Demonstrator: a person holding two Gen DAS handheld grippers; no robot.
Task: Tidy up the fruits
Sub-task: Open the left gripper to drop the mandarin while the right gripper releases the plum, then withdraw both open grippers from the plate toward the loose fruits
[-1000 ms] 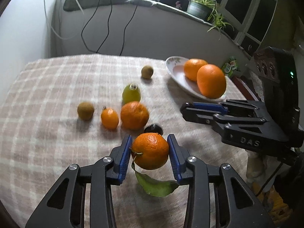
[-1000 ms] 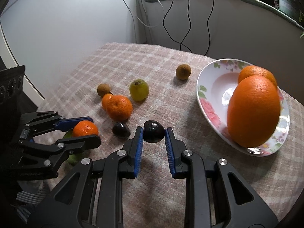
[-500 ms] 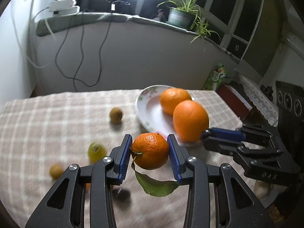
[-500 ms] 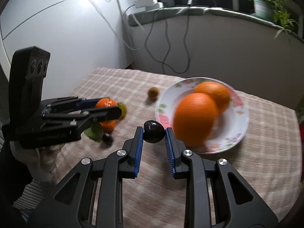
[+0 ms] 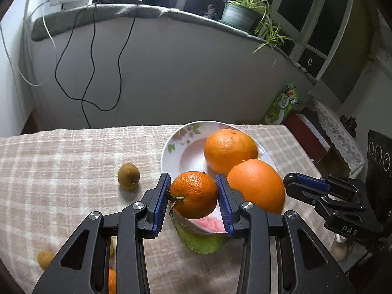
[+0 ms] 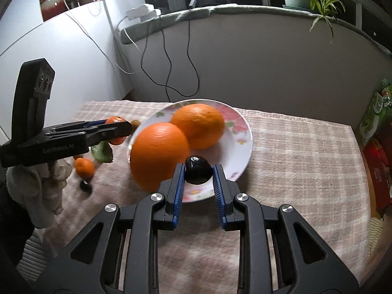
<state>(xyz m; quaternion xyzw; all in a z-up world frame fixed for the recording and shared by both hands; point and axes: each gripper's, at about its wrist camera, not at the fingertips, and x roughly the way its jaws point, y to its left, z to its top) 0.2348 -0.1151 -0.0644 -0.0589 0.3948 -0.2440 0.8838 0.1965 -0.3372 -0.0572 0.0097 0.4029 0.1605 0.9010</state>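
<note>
Evidently both grippers hovered over the flowered white plate (image 5: 171, 144) for drop-off: left gripper (image 5: 193, 197) pinching a small leafy orange mandarin (image 5: 193, 197), right gripper (image 6: 198, 174) pinching a glossy dark round fruit (image 6: 198, 169).

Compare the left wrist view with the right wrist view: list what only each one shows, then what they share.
Only the left wrist view: the leaf under the tangerine seen up close, and a small brown fruit lying clear on the cloth. Only the right wrist view: the dark fruit in the right gripper, and a dark fruit on the cloth. Both: the flowered plate with two oranges.
</note>
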